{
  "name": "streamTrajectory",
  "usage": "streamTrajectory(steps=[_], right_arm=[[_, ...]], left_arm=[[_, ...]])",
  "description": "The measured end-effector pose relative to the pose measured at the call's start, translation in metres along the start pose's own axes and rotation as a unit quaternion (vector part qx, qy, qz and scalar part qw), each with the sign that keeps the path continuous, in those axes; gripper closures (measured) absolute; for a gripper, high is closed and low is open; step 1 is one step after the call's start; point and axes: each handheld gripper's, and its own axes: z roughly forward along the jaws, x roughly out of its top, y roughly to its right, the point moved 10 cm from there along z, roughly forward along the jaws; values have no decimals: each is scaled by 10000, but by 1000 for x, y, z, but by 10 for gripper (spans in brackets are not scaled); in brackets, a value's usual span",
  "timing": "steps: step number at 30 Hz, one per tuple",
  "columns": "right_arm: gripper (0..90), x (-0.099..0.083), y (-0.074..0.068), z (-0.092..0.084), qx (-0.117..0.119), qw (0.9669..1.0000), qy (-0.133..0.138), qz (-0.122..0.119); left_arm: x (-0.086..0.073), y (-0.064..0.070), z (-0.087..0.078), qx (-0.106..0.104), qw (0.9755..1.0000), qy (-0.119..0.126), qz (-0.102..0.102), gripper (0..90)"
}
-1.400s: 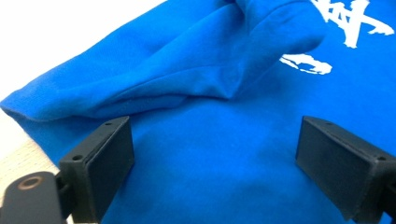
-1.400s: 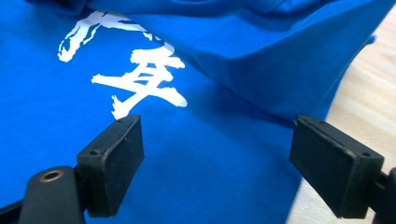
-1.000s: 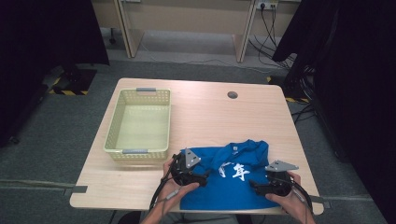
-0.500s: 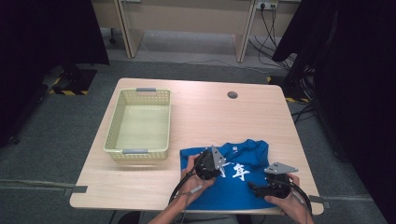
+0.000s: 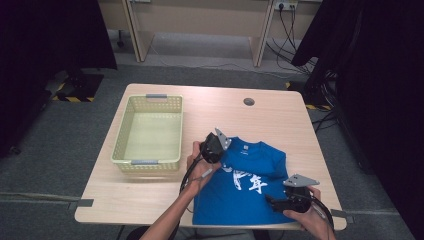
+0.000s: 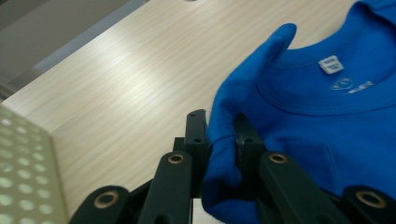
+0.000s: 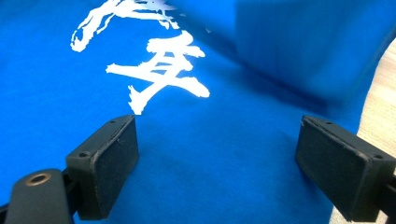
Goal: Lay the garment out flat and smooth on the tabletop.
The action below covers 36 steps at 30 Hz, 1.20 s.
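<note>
Wooden table (image 5: 280, 120): blue T-shirt (image 5: 250, 200), white brush characters; left gripper (image 6: 219, 135) just clamped on shoulder fold; right gripper (image 7: 217, 163) jaws apart.

Left gripper (image 6: 219, 135) jaws now clamped on shirt (image 6: 317, 121)

Blue T-shirt (image 5: 250, 187), white print, flat on table, shoulder pinched up

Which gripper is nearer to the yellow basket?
Left. The left gripper, shut on the blue T-shirt near its collar, sits just right of the yellow basket. The right gripper stays open over the shirt's lower right part.
</note>
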Motion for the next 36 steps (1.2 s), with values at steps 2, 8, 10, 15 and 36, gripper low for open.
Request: streamTrajectory(steps=[2, 8, 10, 15, 36], right_arm=[[135, 0, 0, 0, 2, 10000, -2, -13], [134, 0, 0, 0, 5, 10000, 1, -12], [134, 0, 0, 0, 4, 10000, 11, -2], [134, 0, 0, 0, 7, 10000, 1, -12], [128, 1, 0, 1, -15, 10000, -17, 18]], left_arm=[[-4, -7, 7, 83, 9999, -102, -38, 791], [-13, -18, 20, 257, 9989, -264, -300, 708], [-16, -18, 23, 193, 9975, -334, -595, 577], [-14, -14, 15, -55, 9942, -276, -1036, 343], [-55, 75, -55, -1338, 9881, -205, -726, 146]])
